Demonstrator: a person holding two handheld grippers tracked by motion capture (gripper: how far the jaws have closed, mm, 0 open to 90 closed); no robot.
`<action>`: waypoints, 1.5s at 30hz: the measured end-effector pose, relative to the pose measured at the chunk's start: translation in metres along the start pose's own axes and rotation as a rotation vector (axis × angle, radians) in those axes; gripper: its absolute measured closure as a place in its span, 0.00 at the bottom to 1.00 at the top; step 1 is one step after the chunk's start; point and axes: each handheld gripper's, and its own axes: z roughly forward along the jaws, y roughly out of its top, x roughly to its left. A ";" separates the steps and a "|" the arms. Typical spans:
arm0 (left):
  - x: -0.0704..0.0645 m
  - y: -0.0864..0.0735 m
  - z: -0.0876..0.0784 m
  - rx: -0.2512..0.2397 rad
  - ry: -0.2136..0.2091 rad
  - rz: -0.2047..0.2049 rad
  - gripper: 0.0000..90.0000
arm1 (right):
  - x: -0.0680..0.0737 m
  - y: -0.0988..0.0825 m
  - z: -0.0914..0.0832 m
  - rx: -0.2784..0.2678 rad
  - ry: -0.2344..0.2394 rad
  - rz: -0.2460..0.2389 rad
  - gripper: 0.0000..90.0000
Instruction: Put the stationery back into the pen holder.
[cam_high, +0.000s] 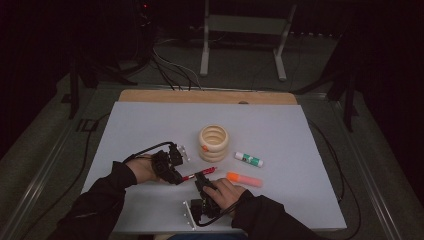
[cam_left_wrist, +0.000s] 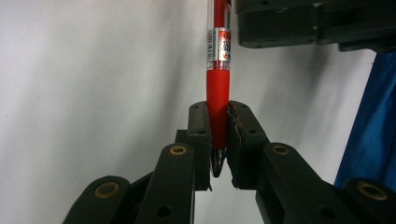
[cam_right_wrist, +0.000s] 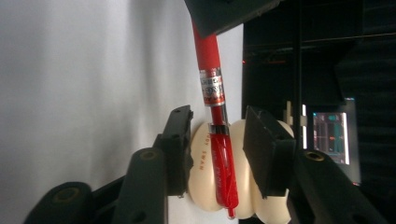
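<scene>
One red pen (cam_left_wrist: 217, 88) clamped in left gripper (cam_left_wrist: 218, 140), right gripper (cam_right_wrist: 219, 149) jaws apart around it, label unreadable

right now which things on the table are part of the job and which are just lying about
In the job:
- red pen, clamped at its tip end by the left gripper
- right gripper, jaws either side of the pen's cap end, not yet pressing

Lying about:
- cream ringed holder
- glue stick
- orange marker
</scene>
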 end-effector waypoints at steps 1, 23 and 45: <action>0.000 0.000 0.000 0.000 -0.003 -0.001 0.90 | 0.001 0.000 0.001 0.003 -0.007 -0.008 0.70; -0.002 0.003 0.001 -0.008 -0.026 0.014 0.90 | 0.007 0.009 0.006 0.013 -0.033 -0.140 0.88; 0.011 -0.029 -0.024 -0.338 -0.026 -0.092 0.48 | -0.016 -0.018 -0.004 -0.003 -0.014 -0.046 0.89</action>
